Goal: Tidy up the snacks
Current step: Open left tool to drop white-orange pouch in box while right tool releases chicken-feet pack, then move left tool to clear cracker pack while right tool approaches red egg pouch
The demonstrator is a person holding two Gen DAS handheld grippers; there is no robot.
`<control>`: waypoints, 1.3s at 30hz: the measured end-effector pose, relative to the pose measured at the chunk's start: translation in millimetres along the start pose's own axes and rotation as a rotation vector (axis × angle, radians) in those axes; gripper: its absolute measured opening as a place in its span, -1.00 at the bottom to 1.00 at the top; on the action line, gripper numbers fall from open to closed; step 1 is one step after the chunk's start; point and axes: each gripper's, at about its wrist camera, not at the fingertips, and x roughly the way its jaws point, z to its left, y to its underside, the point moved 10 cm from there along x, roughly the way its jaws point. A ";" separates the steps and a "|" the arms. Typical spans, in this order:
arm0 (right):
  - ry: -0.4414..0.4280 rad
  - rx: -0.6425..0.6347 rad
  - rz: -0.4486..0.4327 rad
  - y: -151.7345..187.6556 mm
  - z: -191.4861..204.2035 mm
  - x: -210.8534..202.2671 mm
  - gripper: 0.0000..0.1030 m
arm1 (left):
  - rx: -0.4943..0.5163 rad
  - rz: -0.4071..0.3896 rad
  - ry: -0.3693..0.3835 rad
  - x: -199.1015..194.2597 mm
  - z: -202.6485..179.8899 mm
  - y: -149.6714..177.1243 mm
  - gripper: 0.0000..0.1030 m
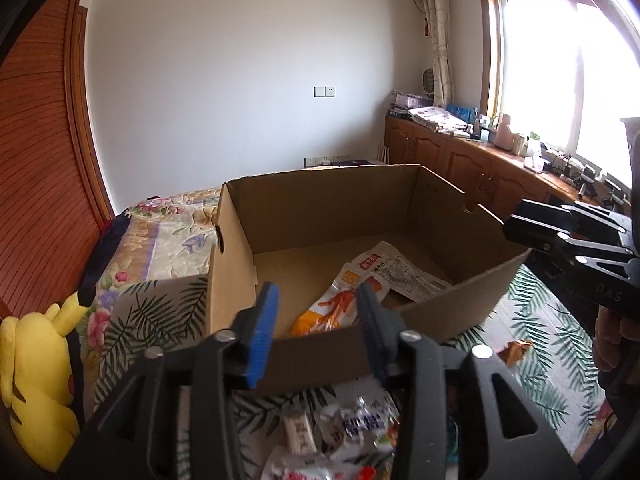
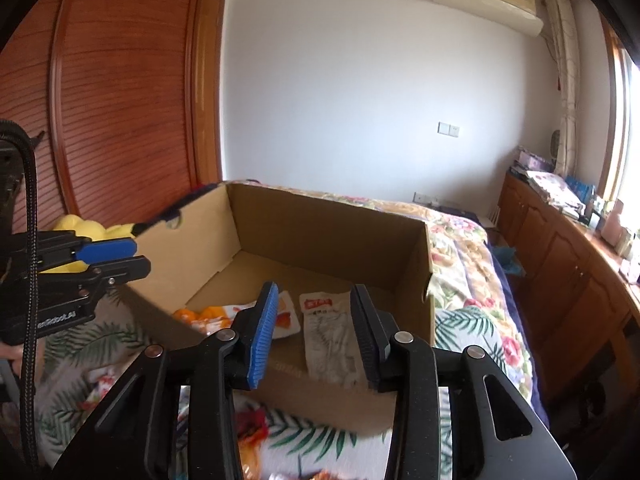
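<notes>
An open cardboard box (image 1: pixel 320 356) stands on the bed; it also shows in the right wrist view (image 2: pixel 332 236). Inside lie an orange snack packet (image 1: pixel 332 312) and a white printed packet (image 1: pixel 404 272), seen again in the right wrist view as the orange packet (image 2: pixel 208 318) and the white packet (image 2: pixel 328 332). My left gripper (image 1: pixel 314 334) is open and empty above the box's near wall. My right gripper (image 2: pixel 314 332) is open and empty over the box's near edge. Loose snack packets (image 1: pixel 352 432) lie on the bed in front of the box.
A yellow plush toy (image 1: pixel 36 384) sits at the bed's left. A small orange wrapper (image 1: pixel 516 350) lies right of the box. The leaf-print blanket (image 1: pixel 540 380) covers the bed. Wooden cabinets (image 1: pixel 472 168) with clutter run under the window. A wooden wardrobe (image 2: pixel 120 92) stands at left.
</notes>
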 end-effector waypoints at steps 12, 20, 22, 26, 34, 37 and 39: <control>-0.030 0.040 0.043 55.1 11.2 -34.1 -0.07 | 0.002 0.065 -0.008 -29.8 1.0 69.9 -0.04; -0.061 0.065 0.118 101.5 21.4 -18.6 -0.06 | -0.009 0.140 -0.011 -28.8 -2.4 128.2 -0.04; -0.072 0.072 0.138 110.4 24.2 -12.8 -0.06 | -0.010 0.155 -0.005 -27.0 -4.6 139.0 -0.04; -0.081 0.071 0.164 121.4 26.4 -3.4 -0.05 | -0.026 0.161 0.014 -25.6 -9.2 151.1 -0.04; -0.112 0.088 0.217 133.6 37.3 19.3 -0.02 | -0.020 0.165 0.053 -27.6 -27.0 153.7 -0.05; -0.122 0.078 0.235 135.3 42.3 25.0 0.00 | -0.014 0.160 0.053 -29.2 -31.9 153.0 -0.05; -0.127 0.067 0.247 135.5 45.7 29.5 0.01 | -0.014 0.158 0.058 -30.4 -34.7 153.3 -0.05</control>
